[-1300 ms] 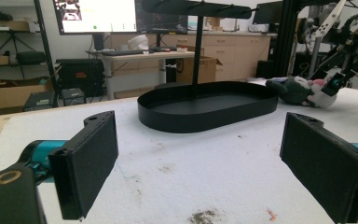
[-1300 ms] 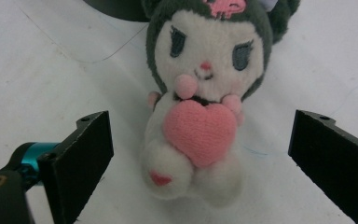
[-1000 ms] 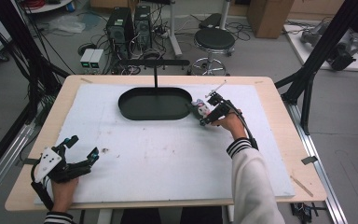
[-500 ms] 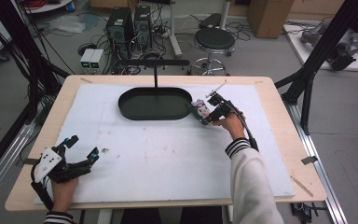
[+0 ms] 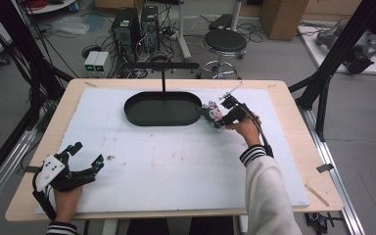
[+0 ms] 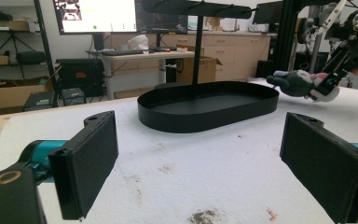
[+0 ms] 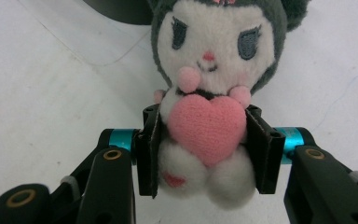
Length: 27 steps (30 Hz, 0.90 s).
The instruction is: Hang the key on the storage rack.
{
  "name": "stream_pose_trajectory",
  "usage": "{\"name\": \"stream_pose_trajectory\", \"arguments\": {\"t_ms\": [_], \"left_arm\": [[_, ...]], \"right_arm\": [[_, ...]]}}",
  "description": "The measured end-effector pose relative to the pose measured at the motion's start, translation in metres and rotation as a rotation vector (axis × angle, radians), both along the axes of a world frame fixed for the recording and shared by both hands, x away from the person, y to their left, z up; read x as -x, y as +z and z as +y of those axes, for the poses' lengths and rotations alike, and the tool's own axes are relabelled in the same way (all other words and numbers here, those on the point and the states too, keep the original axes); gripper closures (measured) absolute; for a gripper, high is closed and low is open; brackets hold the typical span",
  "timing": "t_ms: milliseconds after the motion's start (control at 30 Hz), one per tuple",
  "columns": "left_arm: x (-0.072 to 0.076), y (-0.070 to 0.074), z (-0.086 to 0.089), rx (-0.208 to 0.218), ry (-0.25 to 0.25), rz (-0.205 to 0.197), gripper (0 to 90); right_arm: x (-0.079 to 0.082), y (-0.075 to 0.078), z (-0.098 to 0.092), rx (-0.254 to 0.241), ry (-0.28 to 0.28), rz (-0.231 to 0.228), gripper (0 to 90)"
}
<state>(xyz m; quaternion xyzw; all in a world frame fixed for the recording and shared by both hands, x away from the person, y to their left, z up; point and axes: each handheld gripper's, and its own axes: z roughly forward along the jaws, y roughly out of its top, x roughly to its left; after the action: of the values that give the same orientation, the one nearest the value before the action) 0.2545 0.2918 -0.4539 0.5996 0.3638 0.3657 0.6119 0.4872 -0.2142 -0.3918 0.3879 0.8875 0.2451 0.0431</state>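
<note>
Right of centre in the high view, the right gripper clamps a small plush toy just beside the right end of the black oval tray, over the white foam mat. Its jaws press the toy's sides at the pink heart, seen in the right gripper view, with the head toward the top of that frame and the feet toward the camera, so the body's long axis runs along the jaws. At lower left of the high view, the left gripper rests with jaws spread wide, holding nothing.
</note>
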Motion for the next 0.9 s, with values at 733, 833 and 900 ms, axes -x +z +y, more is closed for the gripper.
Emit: {"name": "stream_pose_trajectory", "arguments": {"t_ms": [733, 833, 900], "left_arm": [[0.0, 0.0, 0.0, -0.003, 0.0, -0.002, 11.8], [0.0, 0.0, 0.0, -0.002, 0.0, -0.002, 11.8], [0.0, 0.0, 0.0, -0.003, 0.0, -0.001, 11.8]], "right_arm": [[0.011, 0.036, -0.008, -0.241, 0.032, -0.151, 53.8], [0.011, 0.04, -0.01, -0.28, 0.038, -0.176, 53.8], [0.011, 0.042, -0.012, -0.308, 0.029, -0.184, 53.8]]}}
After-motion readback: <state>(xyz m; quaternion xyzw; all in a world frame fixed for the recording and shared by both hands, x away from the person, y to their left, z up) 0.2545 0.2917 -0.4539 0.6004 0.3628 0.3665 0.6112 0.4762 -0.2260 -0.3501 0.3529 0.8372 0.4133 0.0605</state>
